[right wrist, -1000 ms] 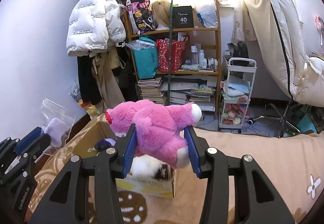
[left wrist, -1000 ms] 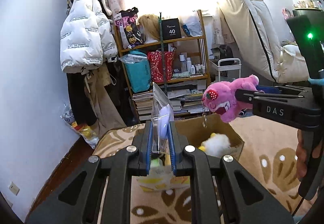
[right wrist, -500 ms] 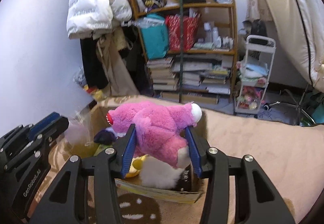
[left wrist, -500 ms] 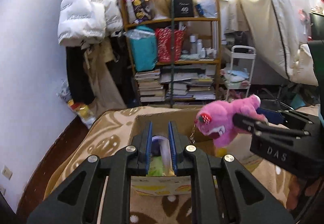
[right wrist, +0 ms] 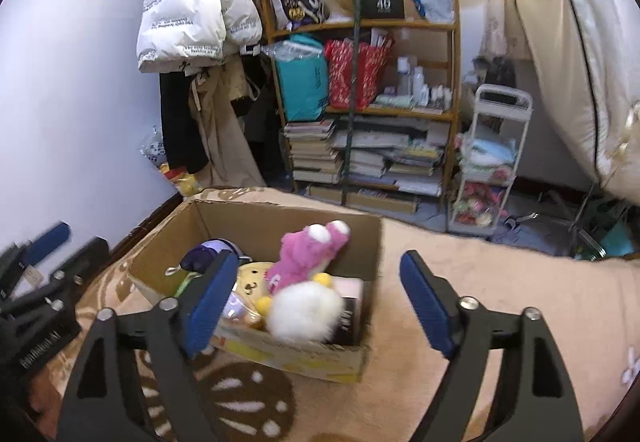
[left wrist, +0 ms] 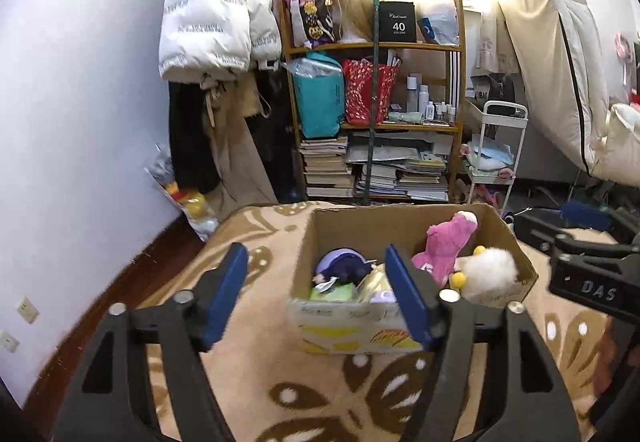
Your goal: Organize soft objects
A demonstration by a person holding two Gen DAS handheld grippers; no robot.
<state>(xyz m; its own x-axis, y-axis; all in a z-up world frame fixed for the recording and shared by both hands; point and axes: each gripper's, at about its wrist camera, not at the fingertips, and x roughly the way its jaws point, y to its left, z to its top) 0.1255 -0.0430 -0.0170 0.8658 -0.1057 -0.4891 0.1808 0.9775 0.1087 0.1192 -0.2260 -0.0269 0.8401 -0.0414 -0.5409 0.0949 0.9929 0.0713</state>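
An open cardboard box (left wrist: 400, 208) (right wrist: 280, 222) stands on the beige patterned blanket. In it a pink plush (left wrist: 444, 246) (right wrist: 304, 258) lies head down against a white fluffy plush (left wrist: 488, 268) (right wrist: 304, 310). A dark purple toy (left wrist: 344, 266) (right wrist: 208, 254) sits at the box's left. A pale lavender thing in clear wrap (left wrist: 382, 296) (right wrist: 234, 308) lies at the front, partly hidden by a finger. My left gripper (left wrist: 314, 254) hovers before the box, jaws opening, nothing between them. My right gripper (right wrist: 316, 260) hangs over the box's right end, jaws opening and empty.
A wooden shelf (left wrist: 376, 114) with books and bags stands behind the box. A white puffer jacket (left wrist: 208, 26) hangs at the left wall. A white cart (left wrist: 496, 154) and a folded duvet (left wrist: 560, 62) are at the right. Dark floor (left wrist: 120, 282) edges the blanket (left wrist: 256, 322).
Both grippers have opened and sunk toward the box. The clear bag left the left jaws and the pink plush left the right jaws; both now lie in the box.
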